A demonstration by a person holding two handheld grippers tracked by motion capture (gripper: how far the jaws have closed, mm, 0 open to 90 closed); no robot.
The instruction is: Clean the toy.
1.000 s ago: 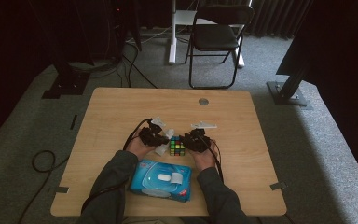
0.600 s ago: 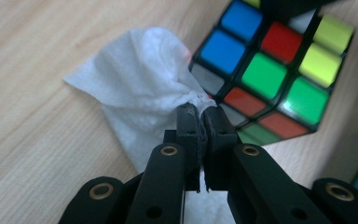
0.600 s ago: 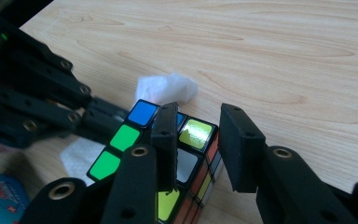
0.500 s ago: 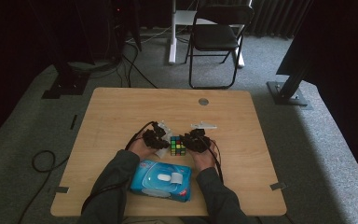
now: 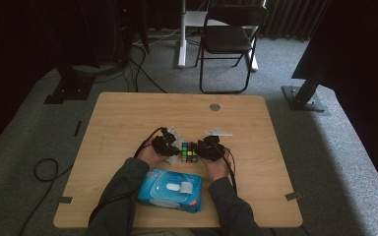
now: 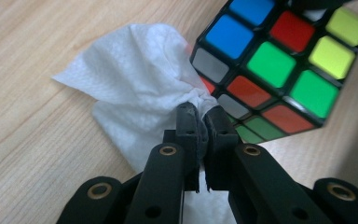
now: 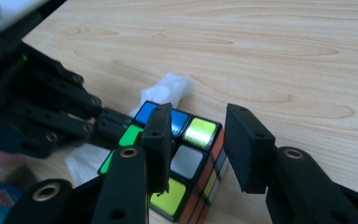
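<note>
Cube wiped with a pinched wipe at the table's near middle.

The soft, limp wipe (image 6: 140,93) is pinched by the left gripper (image 6: 204,116); the stiff, light, probably slick cube (image 7: 177,158) sits between the right gripper's (image 7: 200,140) just-opening jaws, best held across flat faces.

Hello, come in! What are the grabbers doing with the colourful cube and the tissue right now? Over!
Left hand-held gripper shut on wipe, against cube. Right hand-held gripper just opening, jaws astride cube, pads apart. Wipes pack nearby, not blocking.
</note>
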